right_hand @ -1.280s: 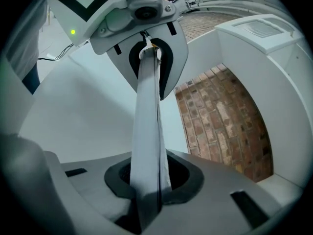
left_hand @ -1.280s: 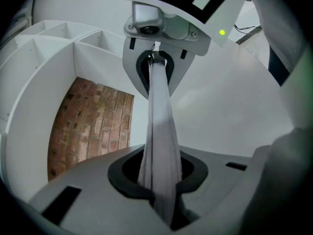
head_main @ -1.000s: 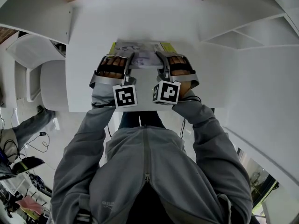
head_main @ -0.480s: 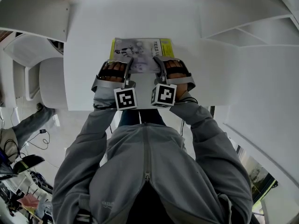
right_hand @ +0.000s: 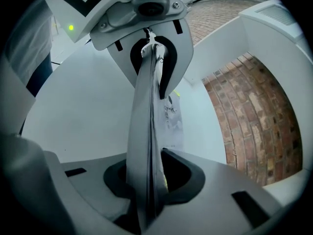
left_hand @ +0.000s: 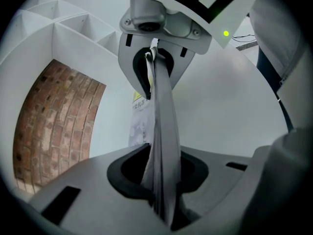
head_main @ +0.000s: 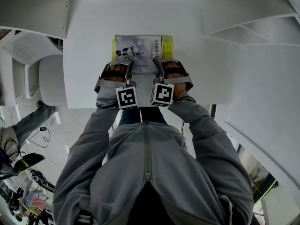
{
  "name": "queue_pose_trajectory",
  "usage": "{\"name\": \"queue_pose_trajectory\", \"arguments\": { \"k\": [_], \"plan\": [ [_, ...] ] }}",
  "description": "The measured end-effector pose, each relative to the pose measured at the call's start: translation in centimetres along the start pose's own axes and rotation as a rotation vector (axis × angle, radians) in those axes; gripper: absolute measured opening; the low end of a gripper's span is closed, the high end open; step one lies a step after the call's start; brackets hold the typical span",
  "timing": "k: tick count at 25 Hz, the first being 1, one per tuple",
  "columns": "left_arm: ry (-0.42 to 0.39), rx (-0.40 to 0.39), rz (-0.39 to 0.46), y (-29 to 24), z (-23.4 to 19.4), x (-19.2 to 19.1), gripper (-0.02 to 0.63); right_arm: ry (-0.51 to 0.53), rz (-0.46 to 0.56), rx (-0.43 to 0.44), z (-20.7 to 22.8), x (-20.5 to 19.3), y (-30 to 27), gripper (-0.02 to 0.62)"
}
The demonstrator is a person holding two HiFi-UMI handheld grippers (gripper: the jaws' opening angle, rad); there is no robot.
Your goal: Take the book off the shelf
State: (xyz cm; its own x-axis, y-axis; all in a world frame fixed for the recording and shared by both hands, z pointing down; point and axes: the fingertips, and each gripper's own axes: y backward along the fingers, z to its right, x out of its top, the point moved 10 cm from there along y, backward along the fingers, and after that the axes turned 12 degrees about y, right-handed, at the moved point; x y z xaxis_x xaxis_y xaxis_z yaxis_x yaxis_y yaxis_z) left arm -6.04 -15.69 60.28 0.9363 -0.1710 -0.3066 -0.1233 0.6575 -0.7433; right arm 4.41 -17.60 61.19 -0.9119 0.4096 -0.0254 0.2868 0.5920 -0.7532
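1 book (head_main: 138,48) | grip: left tongs (head_main: 127,65), right tongs (head_main: 158,64) (2) | jaws just widened

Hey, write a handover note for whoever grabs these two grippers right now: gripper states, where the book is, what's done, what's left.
Left gripper: shut on the book's near edge; fingers just eased open slightly, book between them.
Right gripper: same, beside it on that edge.
Book: cover up, flat over the white table, clear of the shelf; touching the table or not, can't tell.
Done: book is off the shelf.
Left: probably set it down and let go.
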Motion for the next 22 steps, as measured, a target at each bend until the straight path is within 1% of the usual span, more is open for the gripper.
{"name": "queue_pose_trajectory", "arguments": {
  "k": [7, 11, 14, 17, 22],
  "plan": [
    [0.012, -0.047, -0.024, -0.7, 1.0, -0.4, 0.095, 0.013, -0.001, 0.036, -1.0, 0.1, -0.5, 0.104],
    [0.018, -0.07, -0.039, -1.1, 1.3, -0.6, 0.108, 0.027, 0.012, 0.036, -1.3, 0.0, -0.8, 0.118],
    [0.033, -0.106, -0.055, -0.9, 1.3, -0.6, 0.131, 0.02, 0.014, 0.059, -1.4, 0.1, -0.6, 0.132],
    [0.041, -0.153, -0.075, -0.7, 1.3, -0.8, 0.153, 0.039, 0.005, 0.087, -1.2, 0.1, -0.3, 0.138],
    [0.042, -0.181, -0.088, -0.2, 1.3, -0.9, 0.173, -0.004, 0.009, 0.106, -2.1, 0.2, -0.6, 0.141]
  ]
}}
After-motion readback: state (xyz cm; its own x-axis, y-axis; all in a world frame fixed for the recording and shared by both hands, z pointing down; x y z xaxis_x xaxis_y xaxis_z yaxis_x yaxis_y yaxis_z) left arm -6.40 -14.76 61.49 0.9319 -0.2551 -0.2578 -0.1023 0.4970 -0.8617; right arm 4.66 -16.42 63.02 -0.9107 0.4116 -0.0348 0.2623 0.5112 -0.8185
